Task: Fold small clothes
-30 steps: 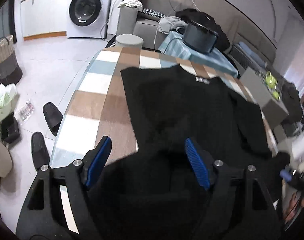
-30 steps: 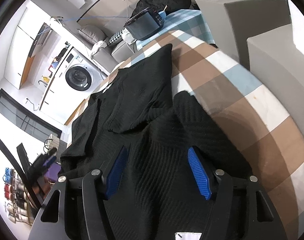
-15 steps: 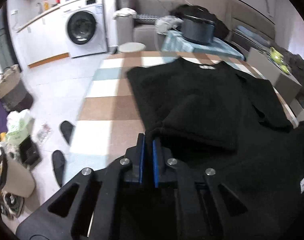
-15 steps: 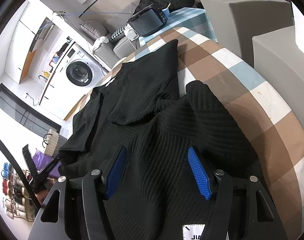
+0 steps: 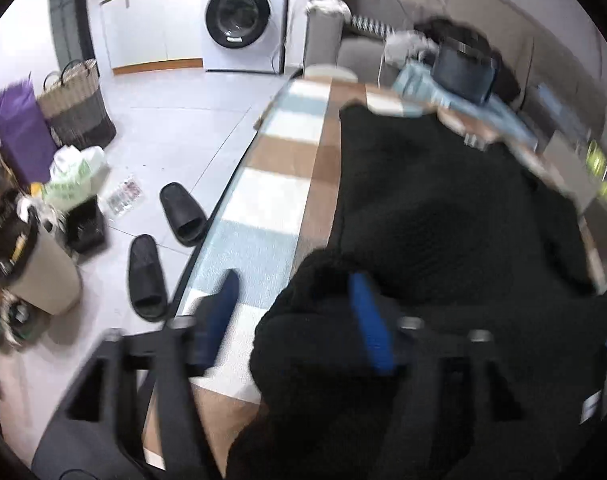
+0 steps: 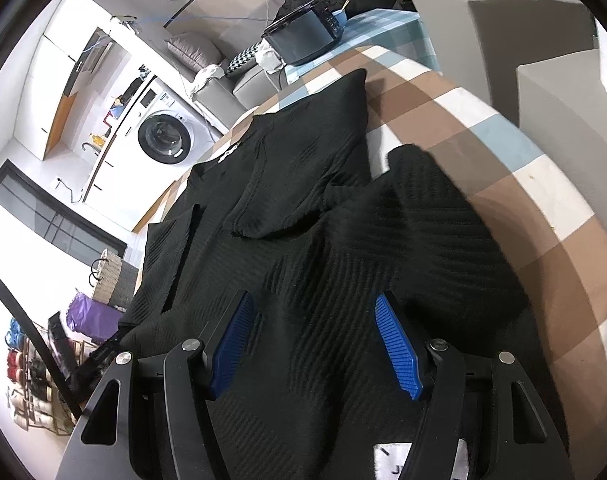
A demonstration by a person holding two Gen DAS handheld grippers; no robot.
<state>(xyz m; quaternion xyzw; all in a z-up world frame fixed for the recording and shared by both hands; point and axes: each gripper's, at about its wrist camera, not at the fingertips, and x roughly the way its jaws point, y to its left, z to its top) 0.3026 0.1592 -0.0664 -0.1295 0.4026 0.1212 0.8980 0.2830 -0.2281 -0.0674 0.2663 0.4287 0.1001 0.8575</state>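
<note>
Left tongs [image 5: 291, 320] are opening, nothing pinched, at the black sweater's [image 5: 443, 220] lower-left hem on the checked tabletop [image 5: 271, 196]; right tongs [image 6: 315, 344] are hovering wide above it. The loose hem risks sliding off the edge.

I see the sweater [image 6: 303, 216] spread on the table [image 6: 543, 184]; washing machine [image 5: 239, 16] far left, slippers [image 5: 163, 248] on the floor left of the table.

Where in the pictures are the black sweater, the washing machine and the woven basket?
black sweater [image 6: 303, 248]: right wrist view, on its ribbed middle.
washing machine [image 5: 239, 16]: left wrist view, on its round door.
woven basket [image 5: 77, 108]: left wrist view, on its side wall.
</note>
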